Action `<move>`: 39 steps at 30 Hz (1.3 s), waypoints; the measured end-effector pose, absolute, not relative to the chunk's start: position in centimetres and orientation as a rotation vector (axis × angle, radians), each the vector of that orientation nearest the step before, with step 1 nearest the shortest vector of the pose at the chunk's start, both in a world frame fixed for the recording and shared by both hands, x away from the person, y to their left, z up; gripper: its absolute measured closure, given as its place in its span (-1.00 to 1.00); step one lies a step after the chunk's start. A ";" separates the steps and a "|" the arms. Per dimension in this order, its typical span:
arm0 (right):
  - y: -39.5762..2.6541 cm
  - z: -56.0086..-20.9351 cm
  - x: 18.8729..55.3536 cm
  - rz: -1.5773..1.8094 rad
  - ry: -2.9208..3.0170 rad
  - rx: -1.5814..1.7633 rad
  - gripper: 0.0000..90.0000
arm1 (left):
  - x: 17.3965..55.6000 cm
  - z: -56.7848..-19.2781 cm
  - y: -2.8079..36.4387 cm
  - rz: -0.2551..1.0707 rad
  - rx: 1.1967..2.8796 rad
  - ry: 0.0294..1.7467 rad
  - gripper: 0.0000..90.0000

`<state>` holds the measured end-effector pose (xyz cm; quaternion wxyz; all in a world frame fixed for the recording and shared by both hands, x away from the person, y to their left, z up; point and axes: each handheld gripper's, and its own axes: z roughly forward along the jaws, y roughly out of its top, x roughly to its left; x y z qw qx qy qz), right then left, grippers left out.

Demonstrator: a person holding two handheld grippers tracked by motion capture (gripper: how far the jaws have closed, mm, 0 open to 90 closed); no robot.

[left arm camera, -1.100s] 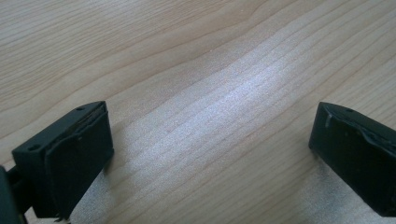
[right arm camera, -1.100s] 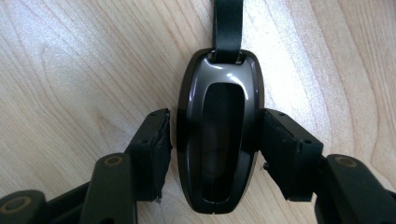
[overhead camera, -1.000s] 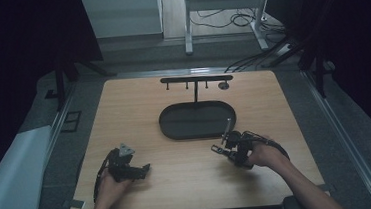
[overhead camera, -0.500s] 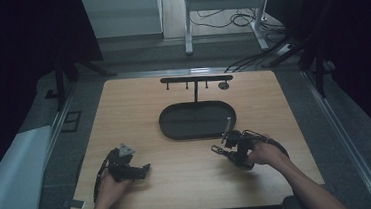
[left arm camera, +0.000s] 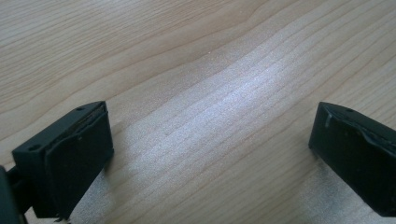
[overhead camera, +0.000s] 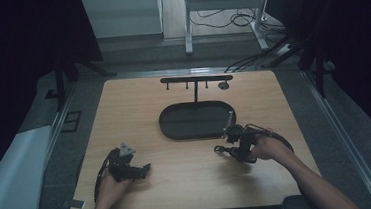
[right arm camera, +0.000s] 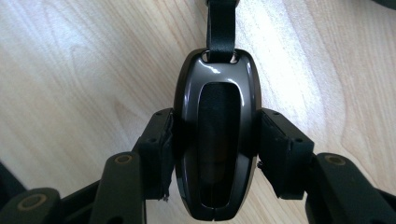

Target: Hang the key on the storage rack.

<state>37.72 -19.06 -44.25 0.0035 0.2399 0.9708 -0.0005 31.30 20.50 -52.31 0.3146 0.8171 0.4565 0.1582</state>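
— Now, the near edge of the table (overhead camera: pixel 190 184)?
— Pale wood grain, bare. The left tool (overhead camera: pixel 128 165) rests there with jaws wide and nothing between. The right tool (right arm camera: pixel 215 147) has just closed on a dark glossy key fob (right arm camera: pixel 215 140), pads pressing both sides, beside the tray.
— Farther off?
— A black oval tray (overhead camera: pixel 194 120) mid-table, a hook stand (overhead camera: pixel 195 79) behind it; then grey floor (overhead camera: pixel 134 53), cables and a dark room.
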 end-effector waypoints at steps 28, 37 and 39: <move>-19.5 -36.4 39.5 0.078 3.022 0.812 0.08 | 31.4 -52.3 20.4 0.414 2.152 1.198 -1.00; -19.5 -34.2 40.8 0.130 2.998 0.897 0.08 | 31.4 -52.3 20.4 0.415 2.154 1.196 -1.00; -19.6 -33.8 41.1 0.144 2.994 0.907 0.08 | 31.4 -52.3 20.4 0.414 2.154 1.196 -1.00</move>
